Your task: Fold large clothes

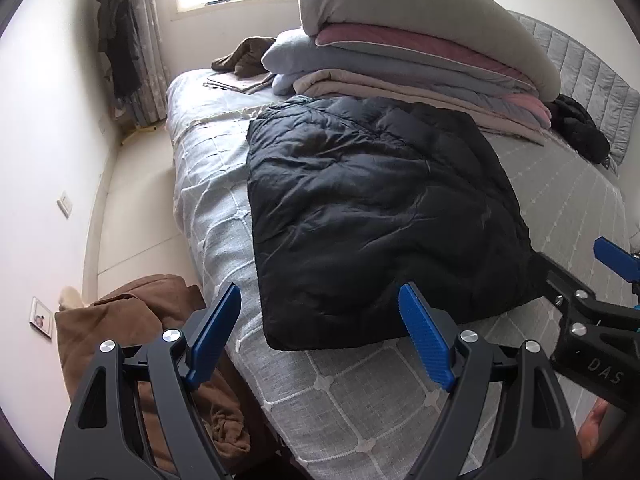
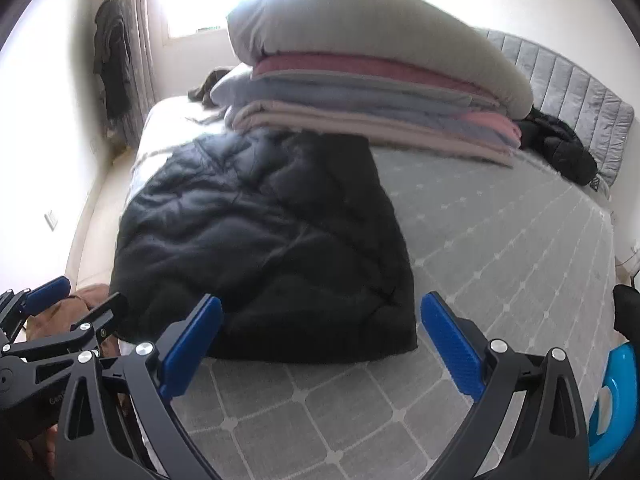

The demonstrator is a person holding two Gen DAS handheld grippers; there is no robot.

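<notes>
A black puffy down coat (image 1: 380,216) lies folded into a rough square on the grey checked bed (image 1: 360,392); it also shows in the right wrist view (image 2: 264,240). My left gripper (image 1: 320,332) is open and empty, held just above the coat's near edge. My right gripper (image 2: 320,344) is open and empty, in front of the coat's near right corner. The right gripper's arm shows at the right of the left wrist view (image 1: 592,312); the left gripper shows at the left of the right wrist view (image 2: 60,320).
A stack of folded quilts and a large pillow (image 1: 420,48) sits at the back of the bed. A black garment (image 1: 580,128) lies by the grey headboard (image 1: 588,80). Brown clothing (image 1: 140,332) is piled left of the bed. Dark clothes (image 1: 118,40) hang by the curtain.
</notes>
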